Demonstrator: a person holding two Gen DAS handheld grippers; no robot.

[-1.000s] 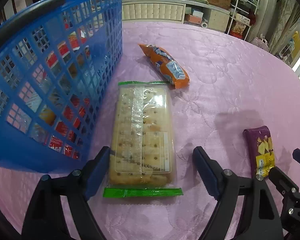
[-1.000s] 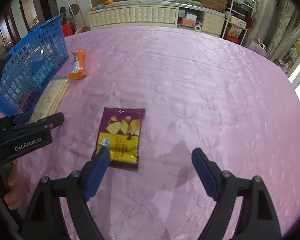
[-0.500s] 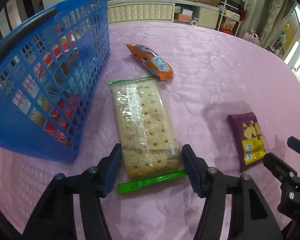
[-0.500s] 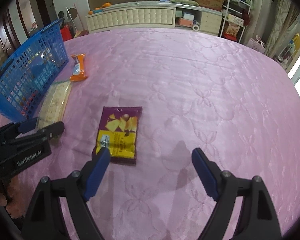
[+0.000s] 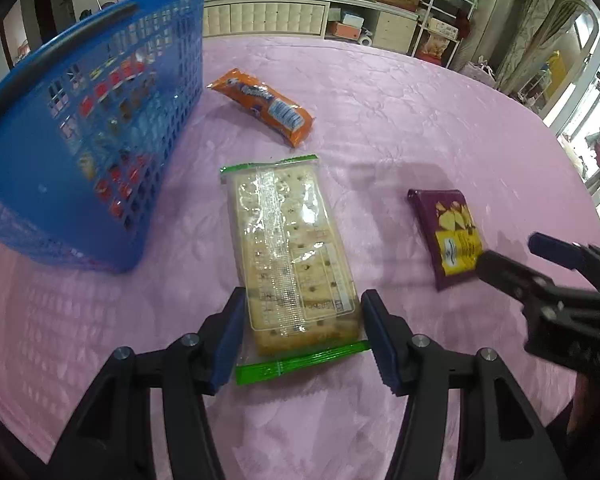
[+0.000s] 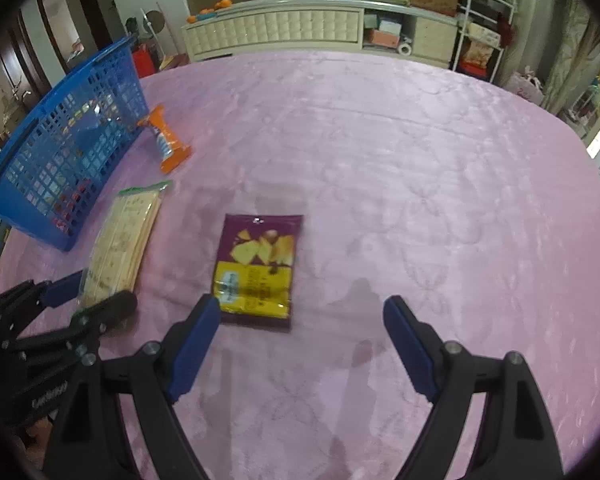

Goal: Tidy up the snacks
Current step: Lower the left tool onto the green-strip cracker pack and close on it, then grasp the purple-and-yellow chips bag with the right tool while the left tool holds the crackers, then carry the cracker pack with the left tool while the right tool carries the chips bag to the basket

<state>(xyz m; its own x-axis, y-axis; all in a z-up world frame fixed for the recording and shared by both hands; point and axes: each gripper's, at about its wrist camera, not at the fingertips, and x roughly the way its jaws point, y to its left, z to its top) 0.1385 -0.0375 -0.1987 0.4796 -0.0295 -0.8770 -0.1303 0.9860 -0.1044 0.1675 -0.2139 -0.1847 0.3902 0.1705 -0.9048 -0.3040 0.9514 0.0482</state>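
A clear cracker pack (image 5: pixel 288 248) with green ends lies on the pink tablecloth; it also shows in the right wrist view (image 6: pixel 120 244). My left gripper (image 5: pixel 304 332) is shut on its near end, pads against both sides. An orange snack bag (image 5: pixel 266 106) lies beyond it. A purple and yellow chip bag (image 6: pixel 258 266) lies in front of my right gripper (image 6: pixel 300 320), which is open and empty, its left finger near the bag's near corner. A blue basket (image 5: pixel 88 128) holding several snacks stands at the left.
The pink tablecloth (image 6: pixel 420 160) covers a large round table. A white cabinet (image 6: pixel 292 28) and shelves stand behind the table's far edge. My right gripper shows at the right of the left wrist view (image 5: pixel 540 280).
My left gripper has narrowed from wide open and closed on the cracker pack's near end. My right gripper stays open by the chip bag.
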